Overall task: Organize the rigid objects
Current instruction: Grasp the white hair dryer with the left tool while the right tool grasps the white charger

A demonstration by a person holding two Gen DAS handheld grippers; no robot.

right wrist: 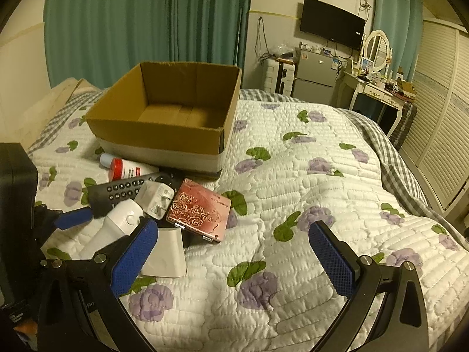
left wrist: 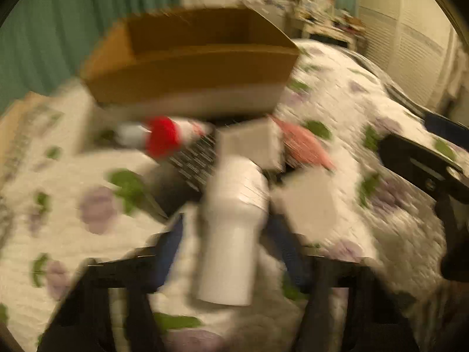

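An open cardboard box [right wrist: 164,117] stands on the bed, empty inside; it also shows in the blurred left wrist view [left wrist: 190,67]. In front of it lie a red-capped tube [right wrist: 126,170], a black remote [right wrist: 123,190], a white plug adapter [right wrist: 155,199], a pink rose-patterned case [right wrist: 202,214] and a white wedge-shaped piece [right wrist: 167,255]. My left gripper [left wrist: 231,252] is closed around a white torch-shaped object [left wrist: 231,228], also seen in the right wrist view [right wrist: 117,226]. My right gripper [right wrist: 234,255] is open and empty above the quilt.
A flowered white quilt [right wrist: 307,182] covers the bed. A fridge [right wrist: 316,76], a dressing table with mirror [right wrist: 378,88] and a wall television [right wrist: 331,26] stand beyond the bed. Green curtains [right wrist: 132,23] hang behind the box. Slatted doors [right wrist: 439,117] are on the right.
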